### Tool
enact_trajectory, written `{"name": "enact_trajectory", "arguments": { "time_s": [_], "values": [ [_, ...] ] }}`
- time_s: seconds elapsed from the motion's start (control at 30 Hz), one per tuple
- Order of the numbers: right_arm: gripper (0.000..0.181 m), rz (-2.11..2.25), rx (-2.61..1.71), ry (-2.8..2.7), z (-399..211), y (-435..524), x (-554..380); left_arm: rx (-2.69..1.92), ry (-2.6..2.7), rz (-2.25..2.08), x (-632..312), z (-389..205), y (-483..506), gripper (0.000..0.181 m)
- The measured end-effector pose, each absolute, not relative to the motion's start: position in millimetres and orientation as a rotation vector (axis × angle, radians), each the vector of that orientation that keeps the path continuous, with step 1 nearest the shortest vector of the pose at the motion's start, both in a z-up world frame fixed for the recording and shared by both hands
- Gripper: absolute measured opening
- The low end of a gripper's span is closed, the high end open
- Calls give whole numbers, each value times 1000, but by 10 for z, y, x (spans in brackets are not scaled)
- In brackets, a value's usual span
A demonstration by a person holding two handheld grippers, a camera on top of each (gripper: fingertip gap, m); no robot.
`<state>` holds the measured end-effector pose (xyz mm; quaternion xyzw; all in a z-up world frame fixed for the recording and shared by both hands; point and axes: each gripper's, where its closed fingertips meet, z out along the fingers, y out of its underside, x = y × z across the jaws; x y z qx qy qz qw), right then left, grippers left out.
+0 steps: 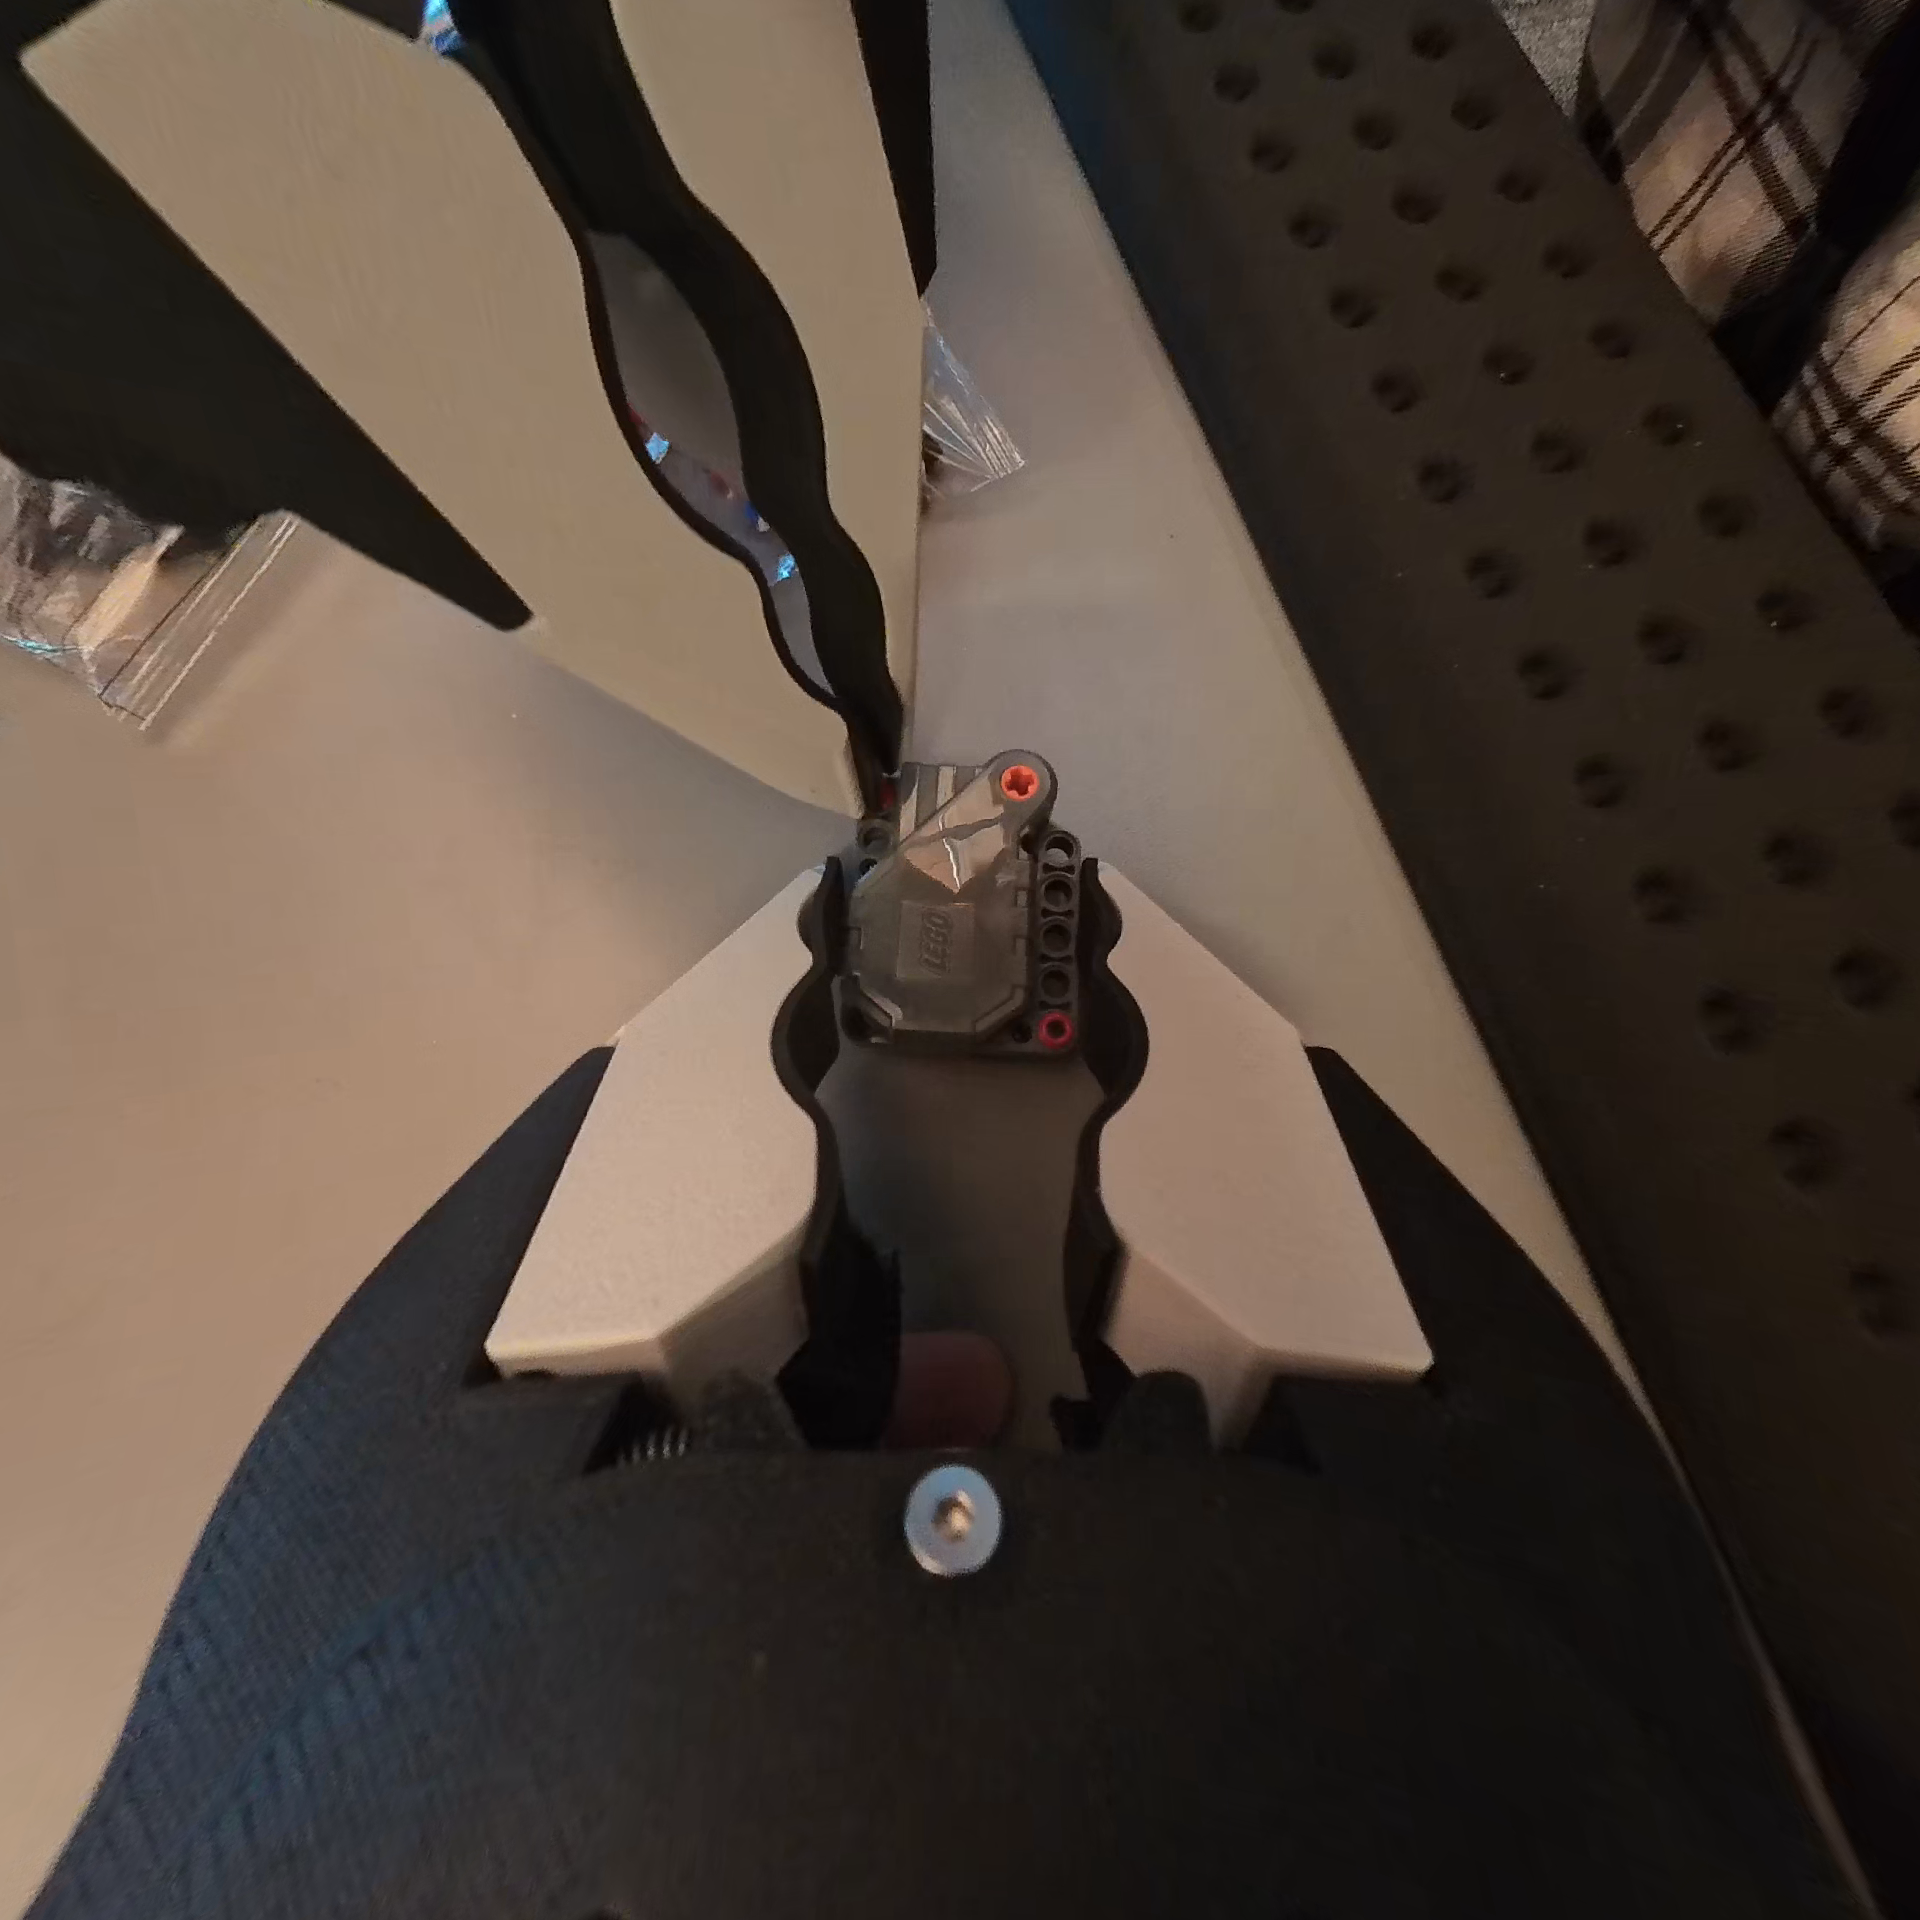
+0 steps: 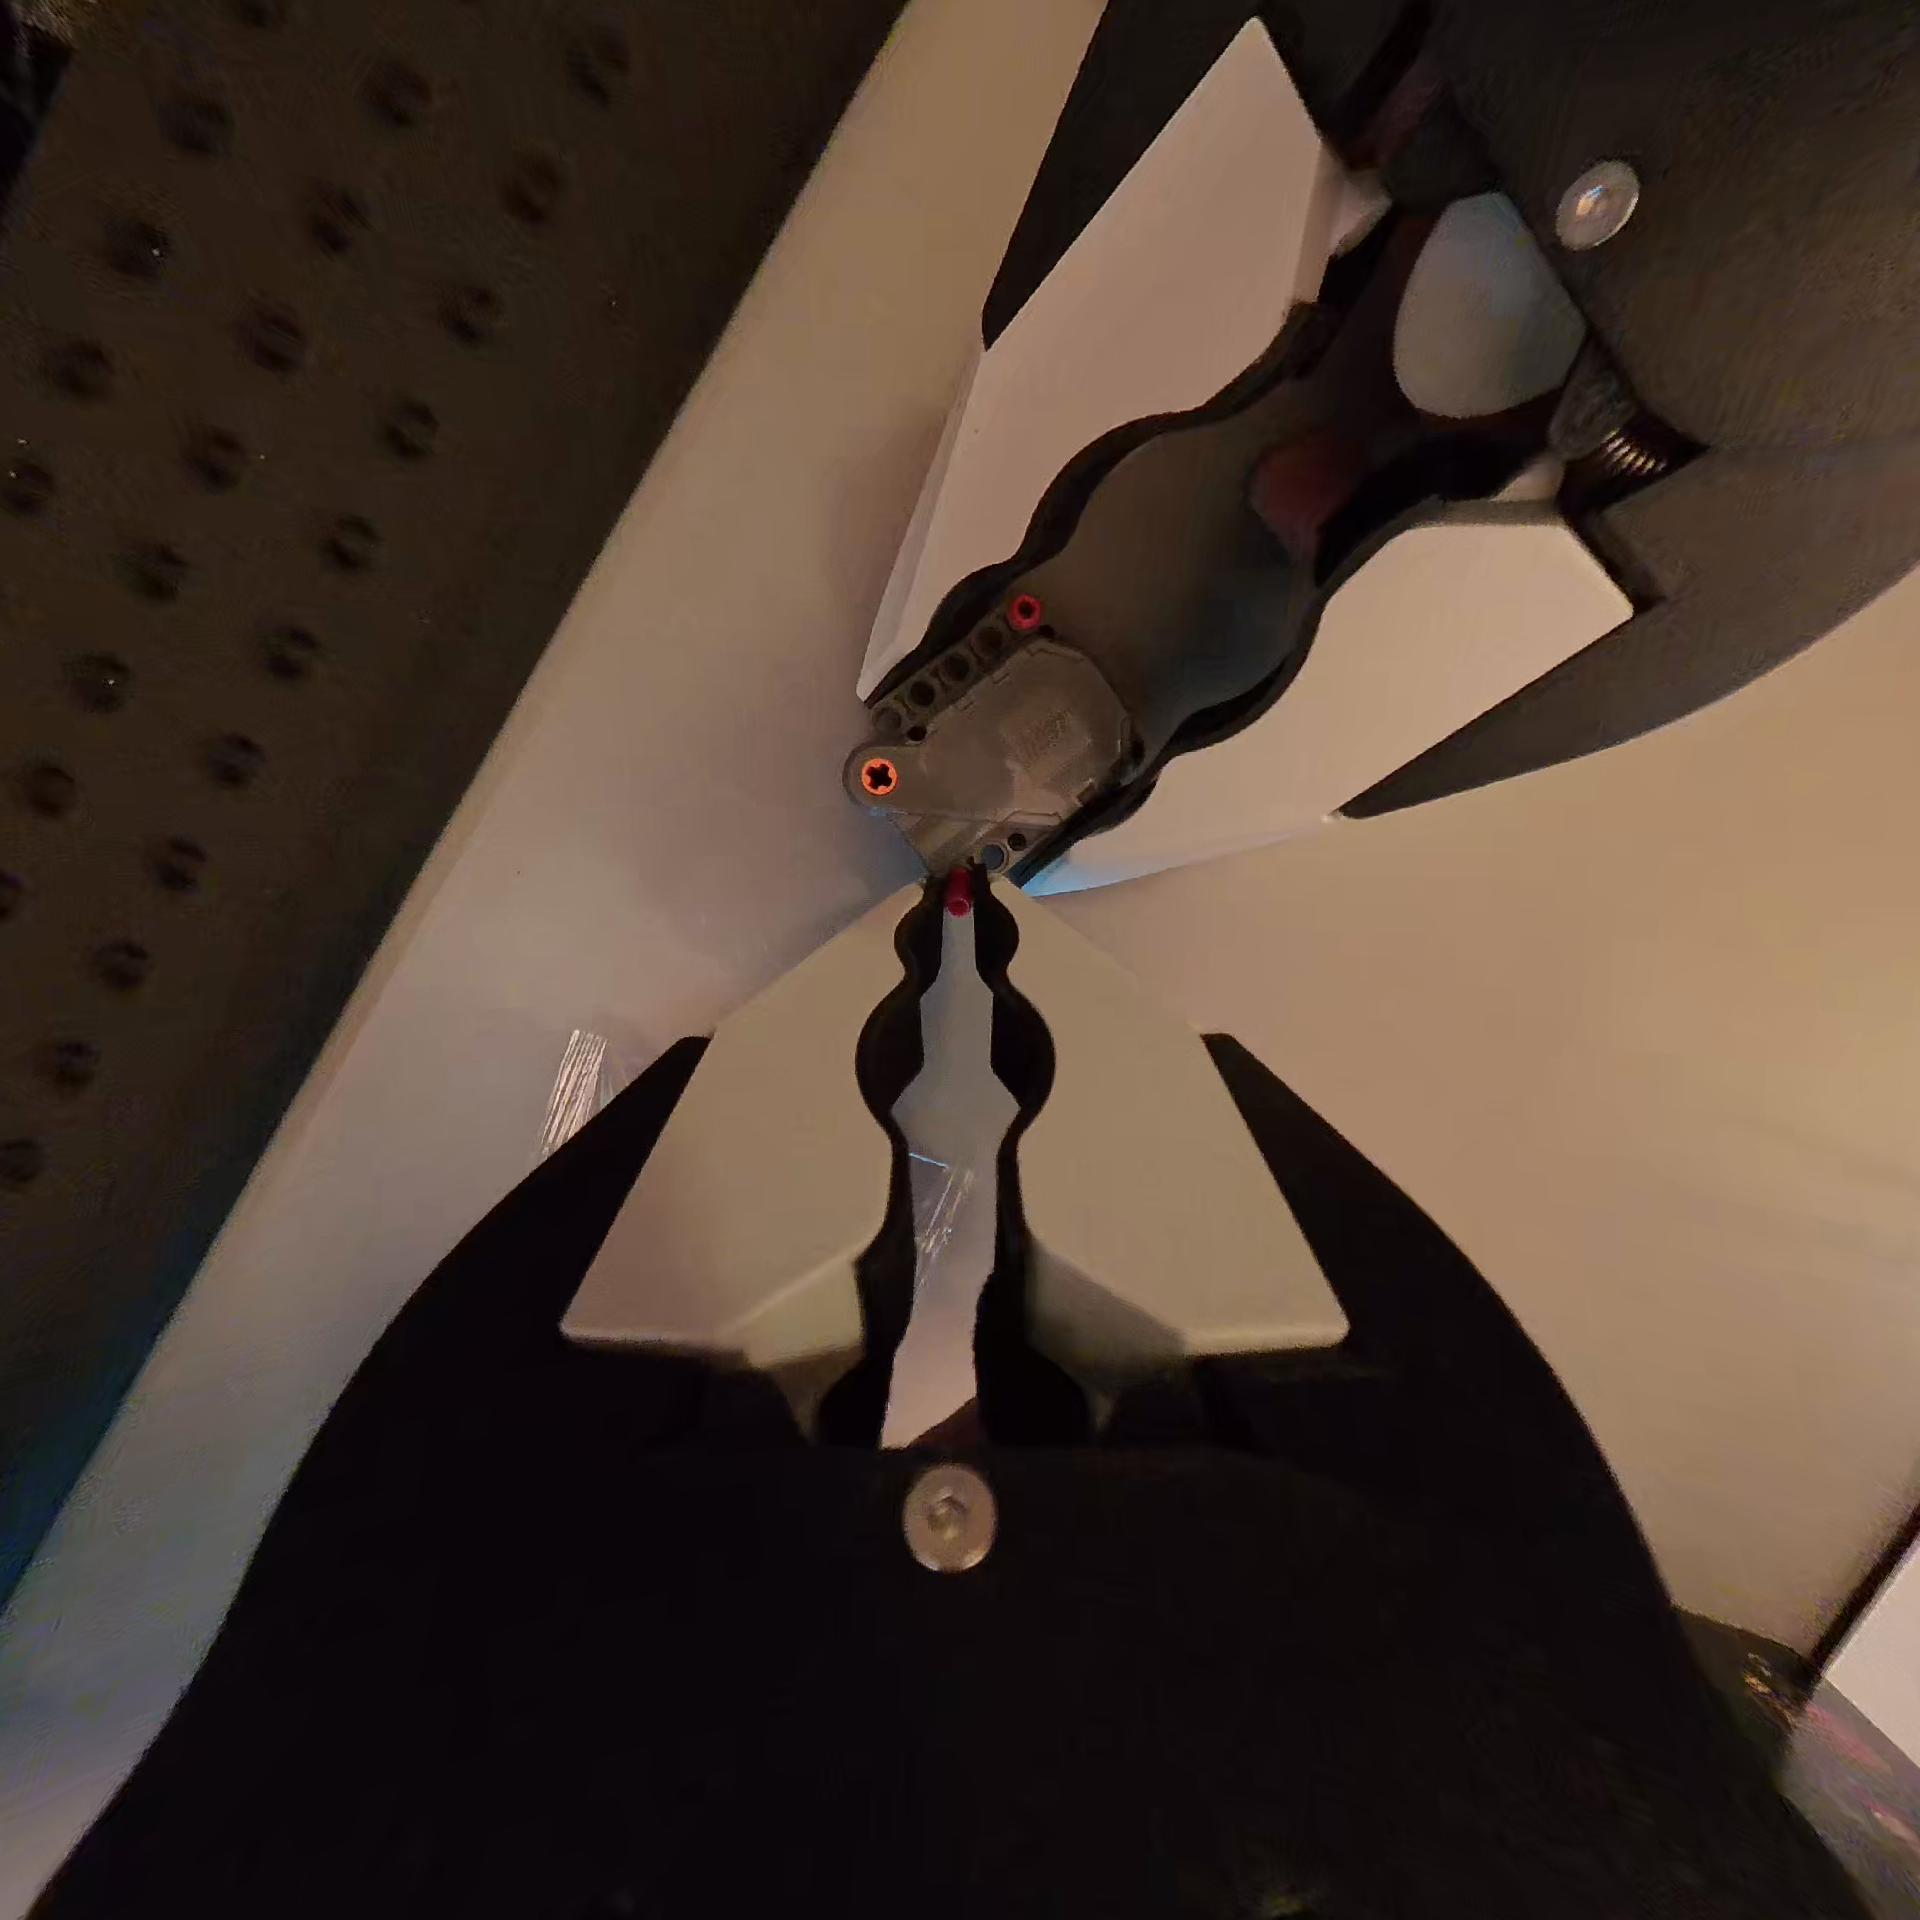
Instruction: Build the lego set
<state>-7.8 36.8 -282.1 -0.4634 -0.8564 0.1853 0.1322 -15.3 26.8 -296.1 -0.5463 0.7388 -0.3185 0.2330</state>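
Your left gripper (image 1: 956,883) has its wavy black jaws closed part-way around a dark grey lego motor assembly (image 1: 951,925). The assembly is a smooth, faceted translucent-grey housing fixed to a black beam pierced with round holes. An orange cross-shaped axle socket (image 1: 1018,781) sits at its rounded far corner and a red pin (image 1: 1055,1031) at the near end of the beam. The assembly is held up above the pale, matte table (image 1: 312,987).

Your right gripper (image 2: 958,902) has its jaws pinched almost together on a small red pin (image 2: 957,891), held at the very tips. That pin's far end is touching or just short of the assembly's edge; you cannot tell which.

Crinkled clear plastic bags (image 1: 966,416) lie on the table beyond. Beside the table runs a black perforated surface (image 1: 1558,623), dotted with round holes.
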Motion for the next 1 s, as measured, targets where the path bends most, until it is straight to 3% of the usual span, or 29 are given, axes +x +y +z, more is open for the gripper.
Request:
{"name": "enact_trajectory", "arguments": {
  "time_s": [1.0],
  "values": [
    [3,562,-1408,-2363,-2809,372,-71,-1498,2028,-878,-149,-2959,270,43]
  ]
}}
